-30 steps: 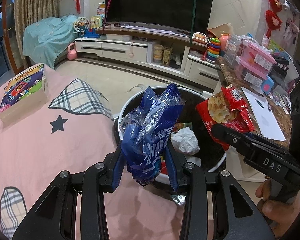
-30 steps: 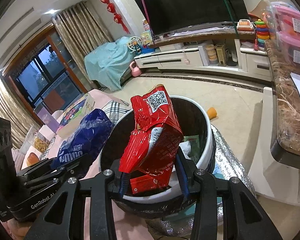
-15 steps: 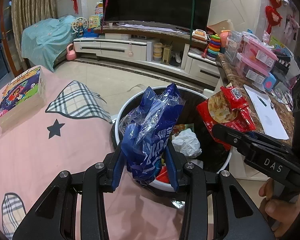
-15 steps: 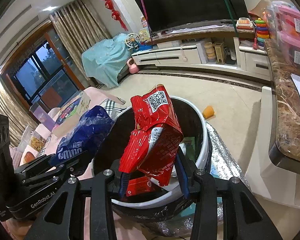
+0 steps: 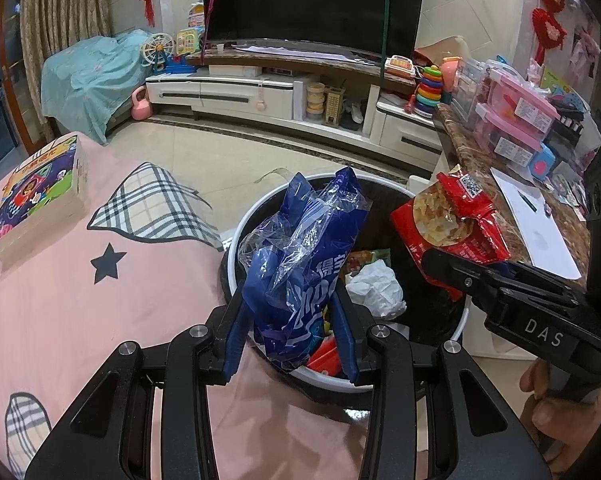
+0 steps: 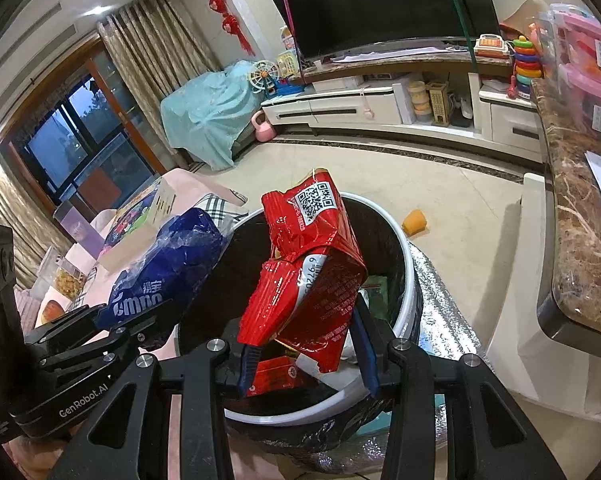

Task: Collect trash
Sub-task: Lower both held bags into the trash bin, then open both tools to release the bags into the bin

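Since a second ago, little differs: both hands have kept their grips, and in the left wrist view the bin has slid slightly up and to the right, so more of its rim shows past the fingers.

At the far left, at nine o'clock in the left wrist view, a picture book (image 5: 40,196) lies on the pink bedspread (image 5: 100,300). Toward the centre, the left tool (image 5: 290,330) is clamped on a crumpled blue plastic bag (image 5: 300,268), its blue-padded fingers (image 5: 234,338) pressing on both sides of the bag's lower part; the bag rises toward twelve o'clock from the fingertips. It hangs over the near-left rim of the white-rimmed trash bin (image 5: 236,240), which has a black liner and holds crumpled white paper (image 5: 374,288) and other wrappers.

At three o'clock from the blue bag, the right tool (image 6: 306,354) is closed on a red snack packet (image 6: 314,272), gripped at its lower end and standing up at twelve o'clock from the fingertips. The packet sits above the bin's open mouth (image 6: 406,280). A person's hand (image 5: 556,408) holds that tool's handle at lower right. Further right runs a marbled counter (image 6: 576,240).
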A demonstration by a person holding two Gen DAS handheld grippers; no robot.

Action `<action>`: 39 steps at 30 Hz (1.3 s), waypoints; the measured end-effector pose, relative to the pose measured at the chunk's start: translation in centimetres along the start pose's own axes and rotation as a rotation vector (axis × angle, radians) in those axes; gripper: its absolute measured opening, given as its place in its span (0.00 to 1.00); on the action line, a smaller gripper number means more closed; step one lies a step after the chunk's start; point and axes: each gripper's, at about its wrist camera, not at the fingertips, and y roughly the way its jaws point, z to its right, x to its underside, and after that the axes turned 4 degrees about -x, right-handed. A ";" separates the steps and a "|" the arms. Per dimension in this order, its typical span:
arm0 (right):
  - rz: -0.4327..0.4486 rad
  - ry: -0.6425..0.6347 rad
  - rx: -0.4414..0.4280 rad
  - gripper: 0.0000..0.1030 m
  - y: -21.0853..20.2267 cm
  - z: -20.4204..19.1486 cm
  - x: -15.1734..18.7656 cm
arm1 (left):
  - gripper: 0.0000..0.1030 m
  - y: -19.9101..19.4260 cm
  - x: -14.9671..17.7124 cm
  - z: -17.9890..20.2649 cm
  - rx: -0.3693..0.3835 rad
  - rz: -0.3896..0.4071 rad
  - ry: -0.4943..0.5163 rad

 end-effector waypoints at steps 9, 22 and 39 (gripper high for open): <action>-0.012 -0.015 0.004 0.42 0.3 -0.3 -0.2 | 0.37 0.2 -0.1 -0.2 0.000 -0.006 -0.002; -0.014 -0.022 0.024 0.44 0.4 -0.3 -0.4 | 0.57 0.2 -0.1 -0.2 -0.004 -0.007 0.002; 0.050 0.000 -0.013 0.73 -3.2 -1.7 1.9 | 0.66 -4.6 4.3 -4.5 -0.007 0.046 -0.128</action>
